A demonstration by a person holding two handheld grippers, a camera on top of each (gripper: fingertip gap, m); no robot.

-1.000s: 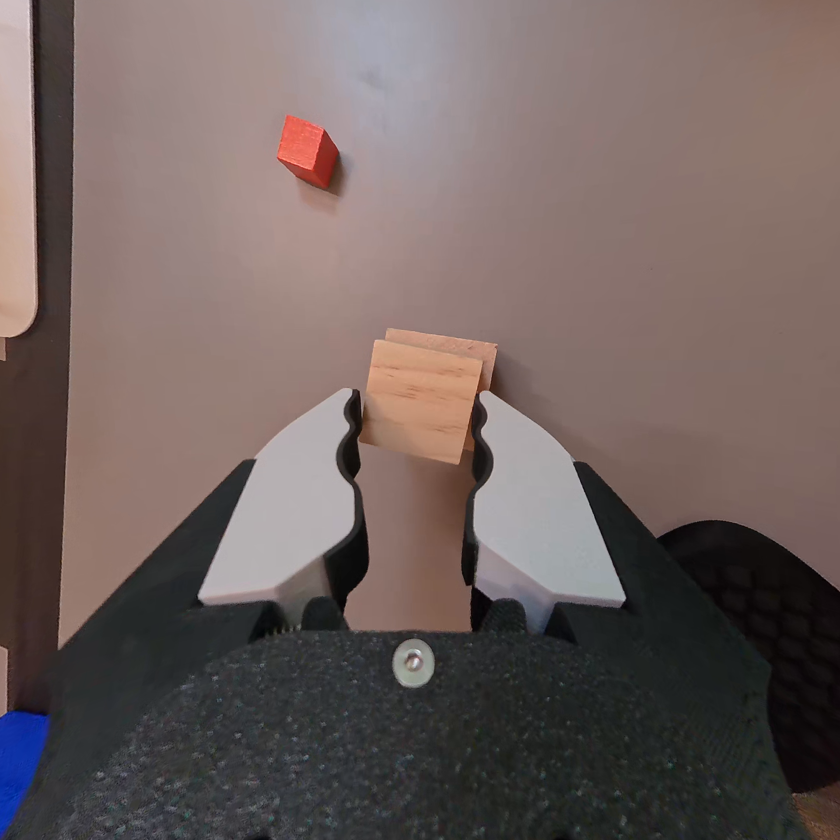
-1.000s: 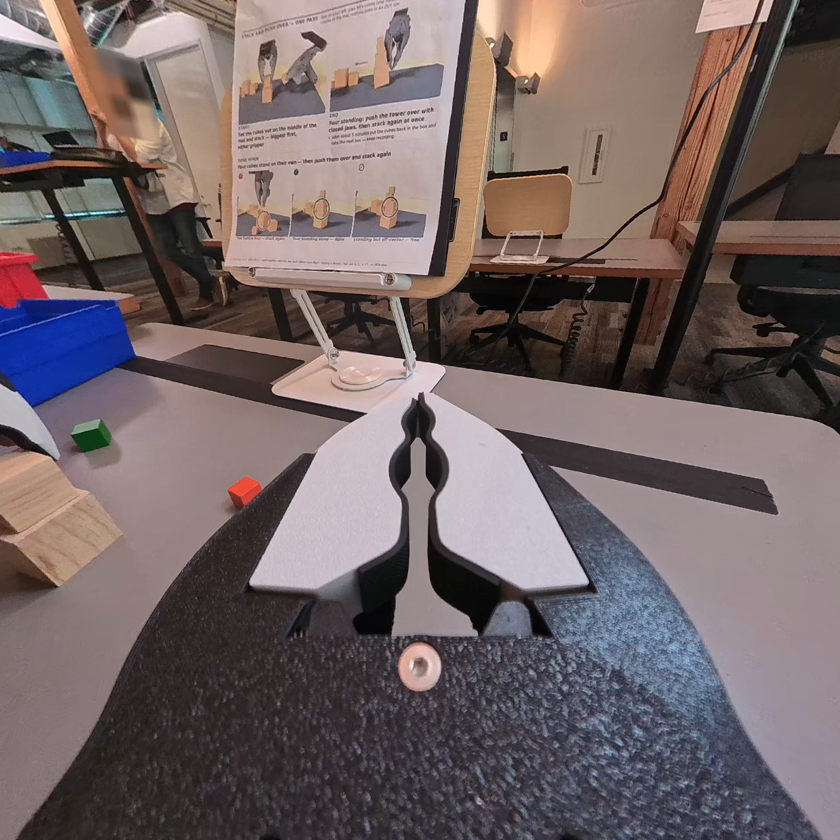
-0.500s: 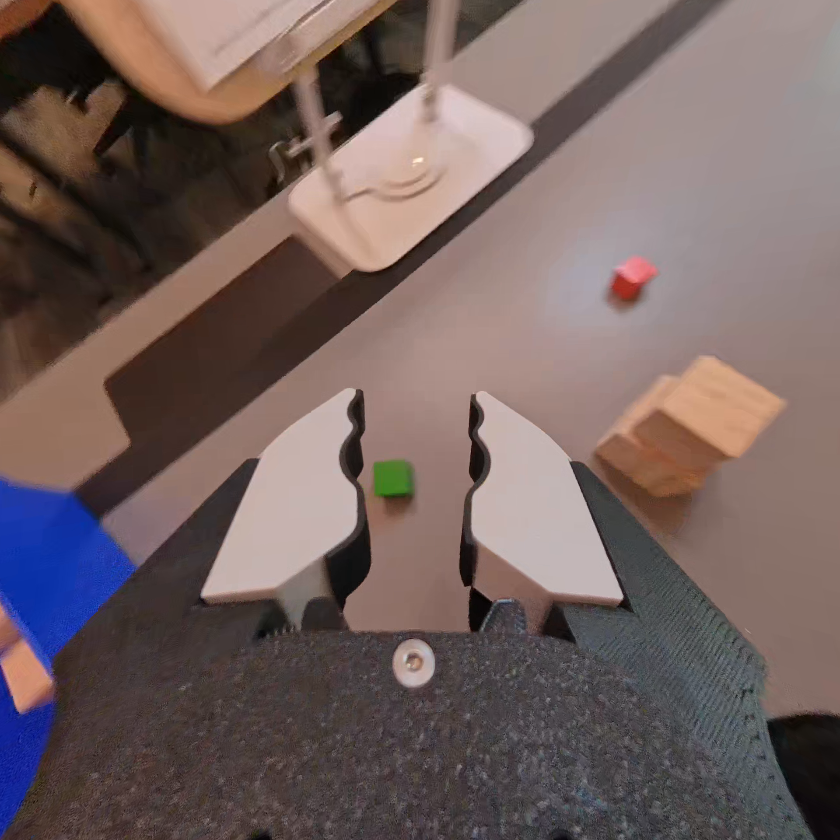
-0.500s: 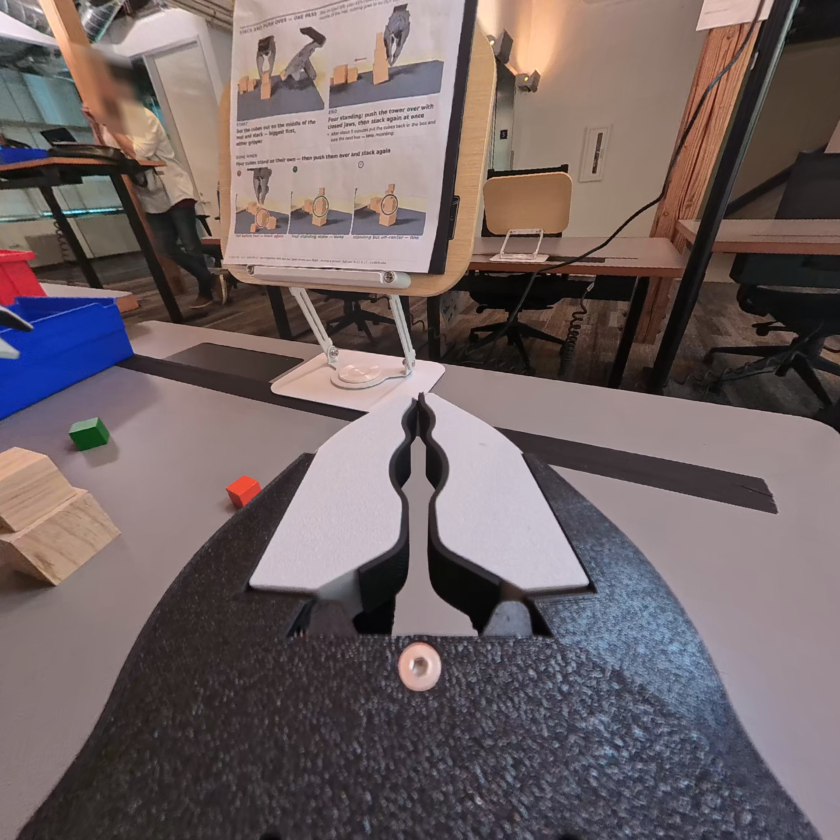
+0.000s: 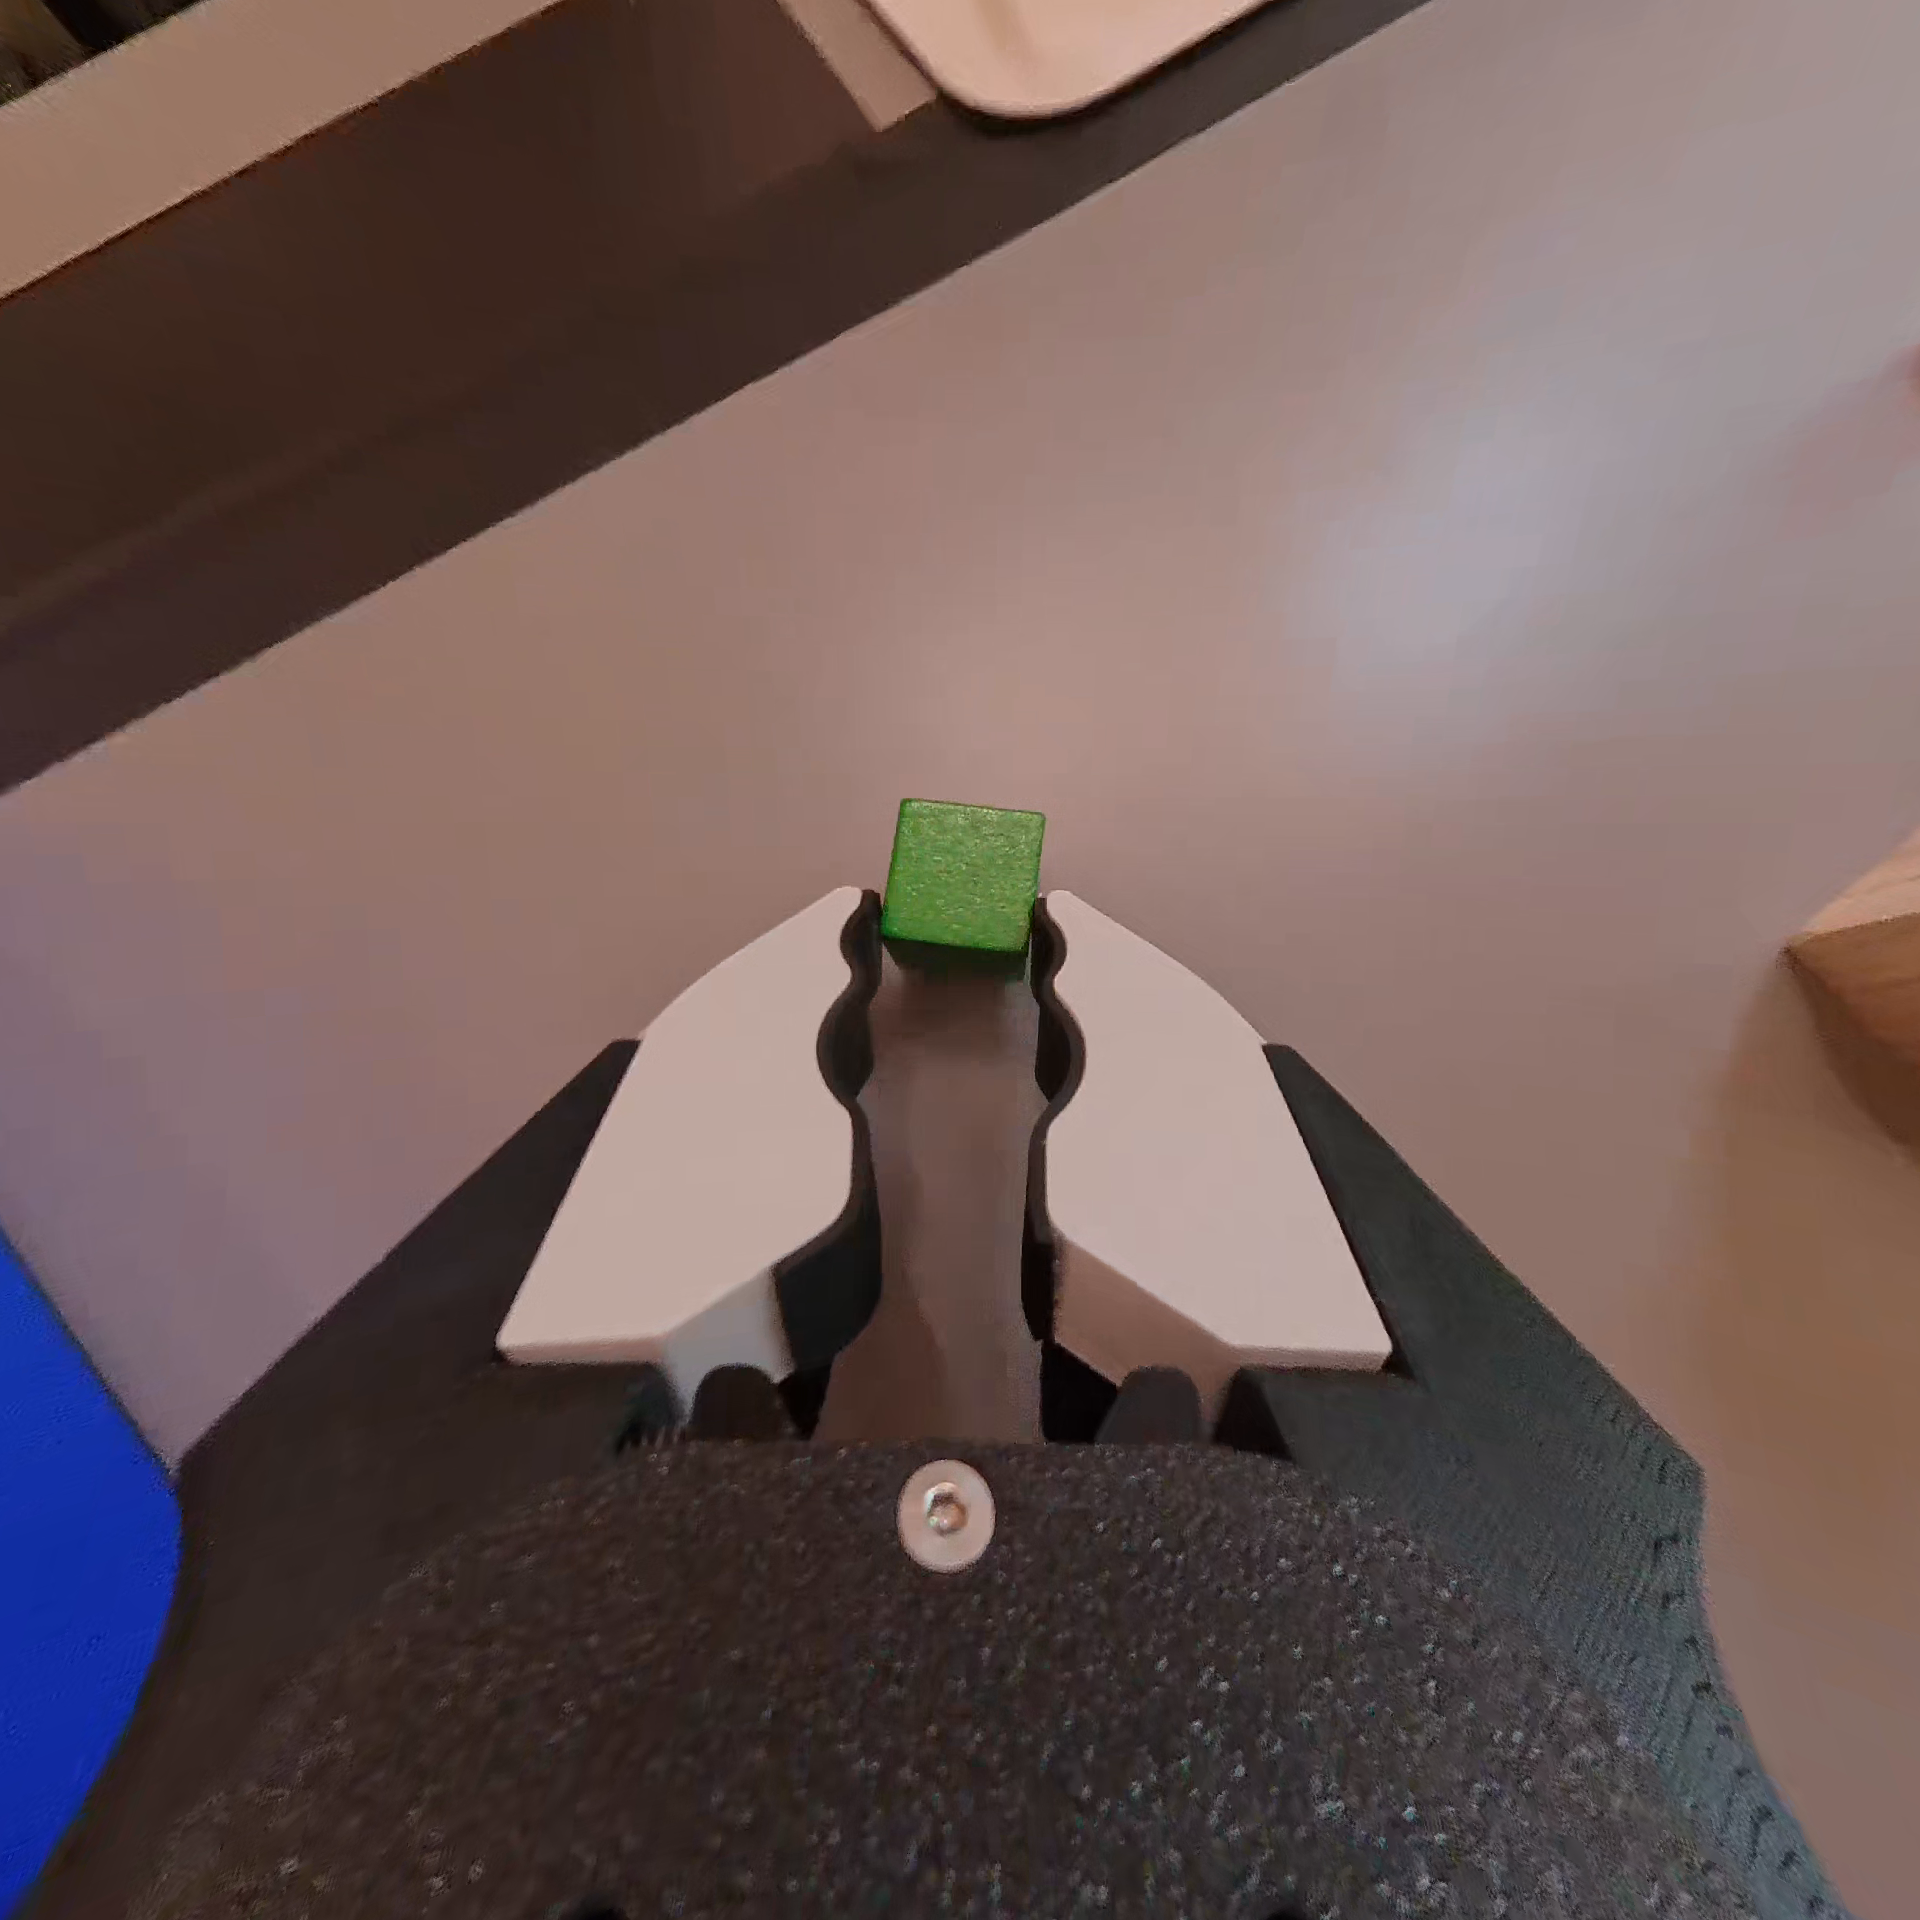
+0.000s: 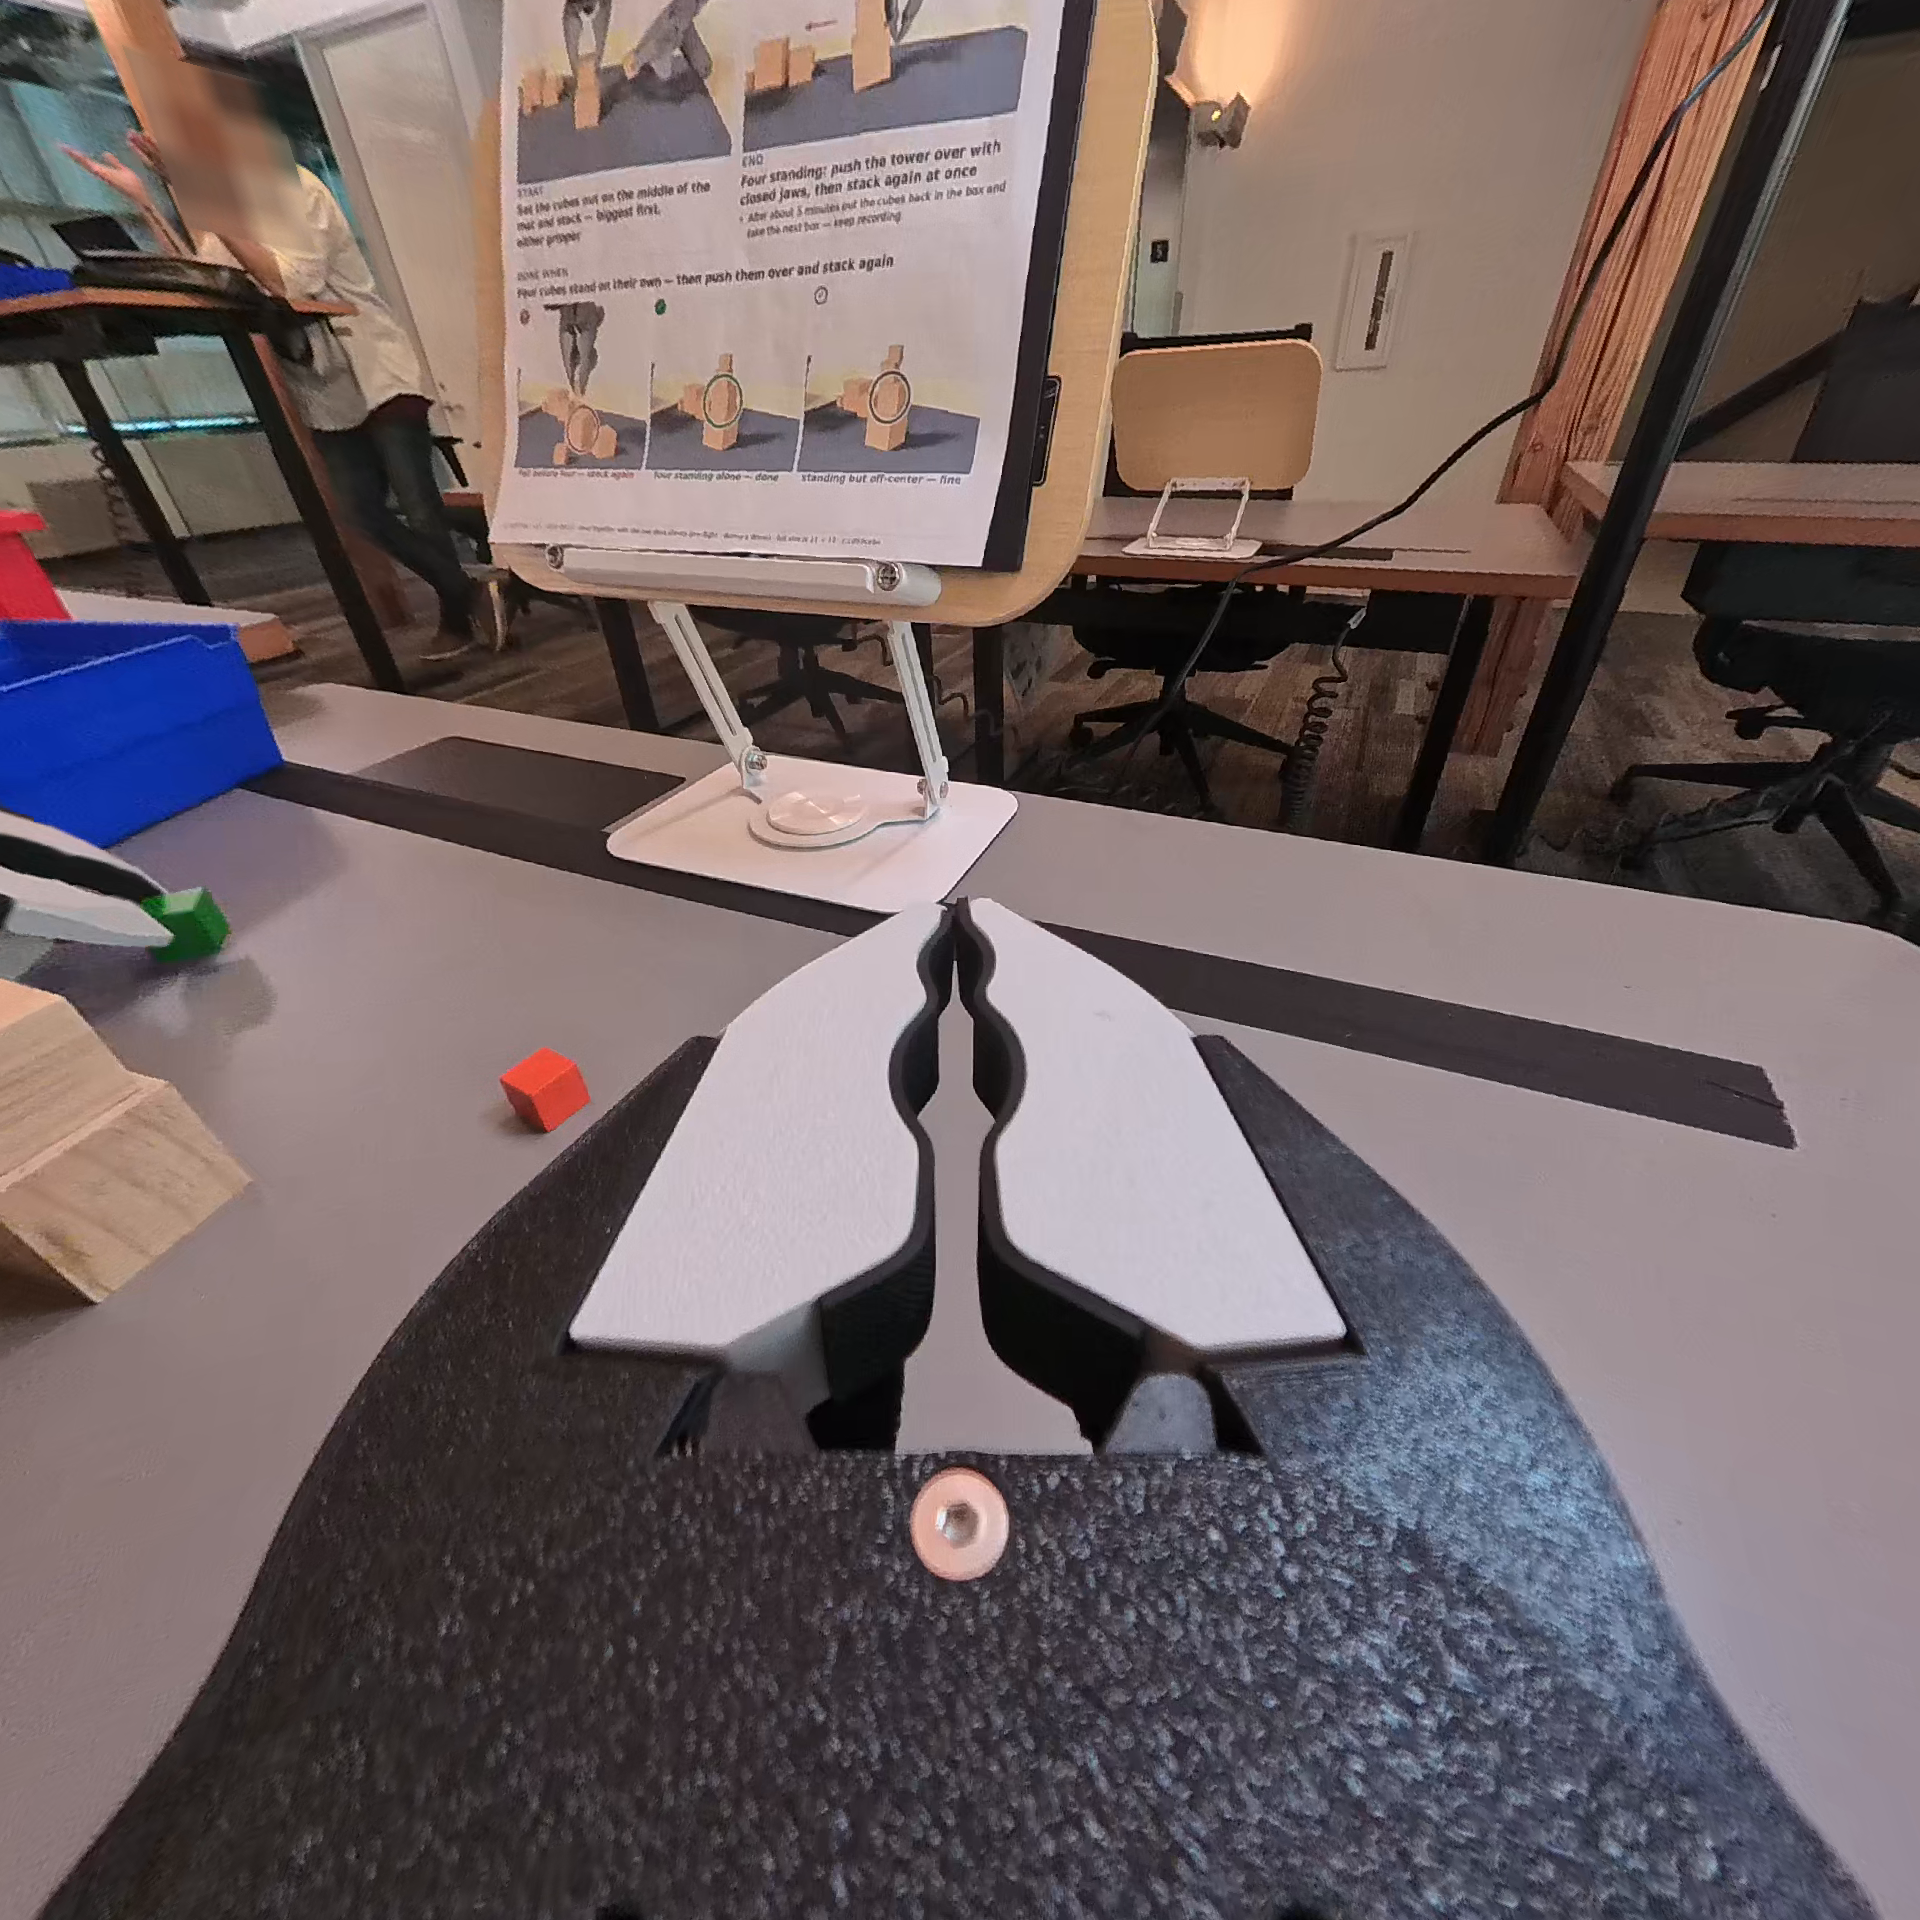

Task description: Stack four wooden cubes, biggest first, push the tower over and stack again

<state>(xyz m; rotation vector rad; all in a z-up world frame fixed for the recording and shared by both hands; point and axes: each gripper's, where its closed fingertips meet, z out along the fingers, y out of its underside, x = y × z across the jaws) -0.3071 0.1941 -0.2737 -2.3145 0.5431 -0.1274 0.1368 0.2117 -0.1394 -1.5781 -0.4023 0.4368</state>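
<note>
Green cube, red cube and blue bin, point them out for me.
green cube (image 5: 961, 883), left wrist view, top face.
red cube (image 6: 544, 1086), right wrist view, top face.
blue bin (image 6: 125, 748), right wrist view, front wall.

Two matching hand-held grippers, black and white

Each gripper, left (image 5: 957, 914) and right (image 6: 955, 912), has a pebbled black housing, a silver hex screw at its centre toward 6 o'clock, and two flat white fingers (image 5: 717, 1132) lined with wavy black pads, tapering toward 12 o'clock.

Printed sheet (image 6: 769, 260) on stand (image 6: 821, 821) bears writing.
</note>
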